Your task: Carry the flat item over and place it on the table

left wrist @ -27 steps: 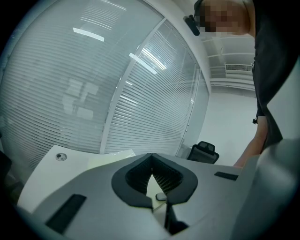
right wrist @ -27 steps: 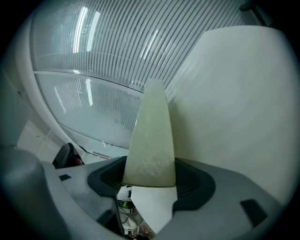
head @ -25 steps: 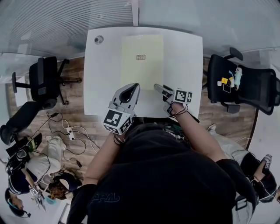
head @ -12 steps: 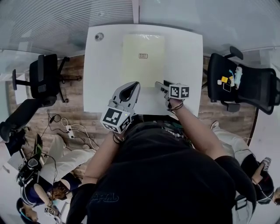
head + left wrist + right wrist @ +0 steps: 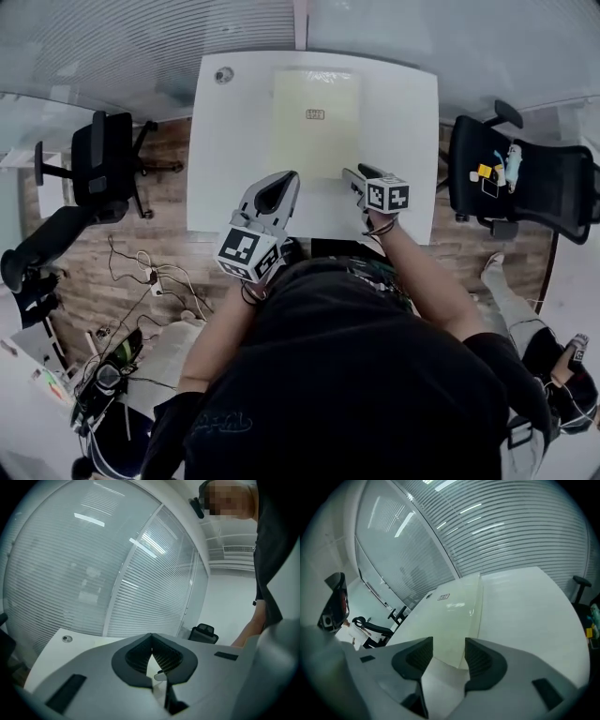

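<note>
A pale yellow flat sheet [image 5: 316,122] with a small label lies on the white table [image 5: 225,150], toward its far side. My right gripper [image 5: 354,178] hovers at the sheet's near right corner. In the right gripper view the sheet [image 5: 450,616] reaches into the gap of that gripper [image 5: 449,656]. Its jaws have just been closing and still stand apart, with the pads off the sheet. My left gripper [image 5: 278,187] hangs over the table's near edge, left of the sheet. Its fingertips meet in the left gripper view [image 5: 152,637], with nothing held.
A black office chair [image 5: 103,159] stands left of the table. Another chair [image 5: 511,178] at the right carries small coloured items. A round cap [image 5: 223,75] sits in the table's far left corner. Cables [image 5: 141,281] lie on the wooden floor. Glass walls with blinds rise behind the table.
The right gripper has rolled and shifted up to the sheet's near right corner, its jaws narrower than before. The left gripper has barely moved.
</note>
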Demonstrator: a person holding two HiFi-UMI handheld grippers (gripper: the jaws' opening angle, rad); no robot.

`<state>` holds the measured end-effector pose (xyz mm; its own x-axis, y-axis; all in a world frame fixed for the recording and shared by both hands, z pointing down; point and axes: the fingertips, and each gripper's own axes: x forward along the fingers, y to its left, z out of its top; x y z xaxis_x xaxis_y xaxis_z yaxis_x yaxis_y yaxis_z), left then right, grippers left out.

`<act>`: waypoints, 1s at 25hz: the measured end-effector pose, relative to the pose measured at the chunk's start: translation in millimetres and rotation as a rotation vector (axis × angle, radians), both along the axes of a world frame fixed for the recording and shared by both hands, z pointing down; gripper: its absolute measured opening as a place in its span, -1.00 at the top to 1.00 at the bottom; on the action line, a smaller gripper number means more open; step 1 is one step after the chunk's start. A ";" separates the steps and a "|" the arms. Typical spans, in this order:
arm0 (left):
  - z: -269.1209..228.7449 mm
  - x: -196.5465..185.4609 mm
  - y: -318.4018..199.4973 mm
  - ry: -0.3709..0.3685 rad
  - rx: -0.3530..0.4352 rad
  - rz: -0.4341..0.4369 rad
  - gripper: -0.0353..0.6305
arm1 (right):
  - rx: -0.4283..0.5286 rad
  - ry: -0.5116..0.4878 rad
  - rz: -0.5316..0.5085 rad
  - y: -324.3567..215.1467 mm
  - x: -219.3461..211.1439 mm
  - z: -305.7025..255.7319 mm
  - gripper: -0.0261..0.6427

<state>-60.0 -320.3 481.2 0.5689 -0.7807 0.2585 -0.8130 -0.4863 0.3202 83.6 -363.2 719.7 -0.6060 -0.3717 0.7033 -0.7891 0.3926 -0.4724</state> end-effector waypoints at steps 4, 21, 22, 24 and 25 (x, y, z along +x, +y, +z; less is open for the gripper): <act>-10.2 -4.0 9.8 -0.001 0.028 0.006 0.86 | 0.077 0.047 -0.037 8.1 -2.4 -22.1 0.39; -51.3 -13.5 60.4 -0.028 0.143 0.044 0.85 | 0.453 -0.037 -0.143 75.4 -50.0 -165.5 0.85; -53.3 -14.4 62.9 -0.029 0.149 0.046 0.85 | 0.454 -0.055 -0.136 78.6 -51.6 -171.4 0.85; -56.6 -16.9 67.1 -0.027 0.160 0.049 0.86 | 0.466 -0.080 -0.128 83.5 -54.8 -183.3 0.85; -57.8 -18.5 68.9 -0.025 0.163 0.049 0.85 | 0.475 -0.087 -0.127 85.4 -56.4 -188.9 0.85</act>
